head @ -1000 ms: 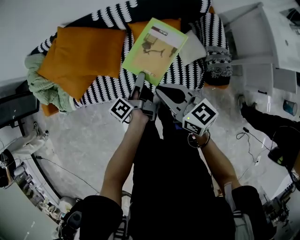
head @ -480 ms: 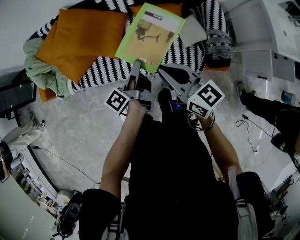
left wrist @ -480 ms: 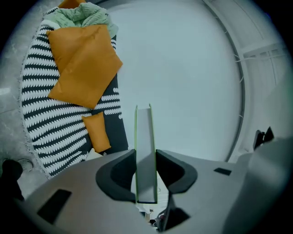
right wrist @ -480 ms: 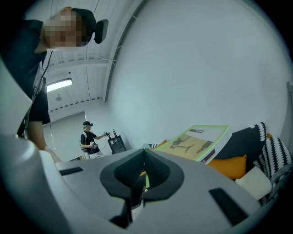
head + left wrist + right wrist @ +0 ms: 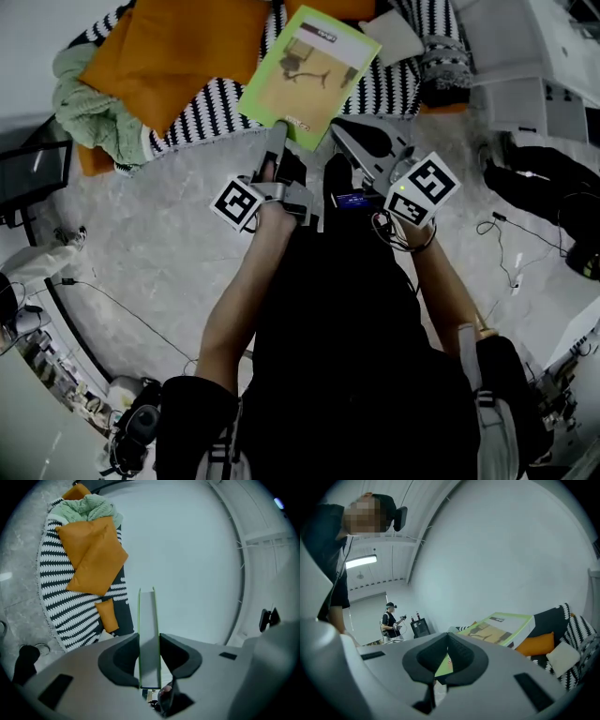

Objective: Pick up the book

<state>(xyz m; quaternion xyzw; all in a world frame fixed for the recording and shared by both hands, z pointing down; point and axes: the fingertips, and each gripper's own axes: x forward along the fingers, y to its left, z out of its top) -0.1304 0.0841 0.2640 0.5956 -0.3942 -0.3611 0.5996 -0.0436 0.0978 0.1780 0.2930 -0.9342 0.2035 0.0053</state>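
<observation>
Book in the air: the green-covered book (image 5: 309, 75) hangs edge-on in the left hand-held gripper (image 5: 278, 141), whose jaws are clamped narrowly on its lower edge, above the striped blanket (image 5: 216, 103) and orange cushion (image 5: 192, 47) on the floor (image 5: 159, 244). The right hand-held gripper (image 5: 339, 129) sits just beside the book's corner, jaws drawn together and apparently gripping nothing. The pick-up looks all but complete. The next move calls for a steady clamp and a level carry, since a grip on one edge could let the book swing.
</observation>
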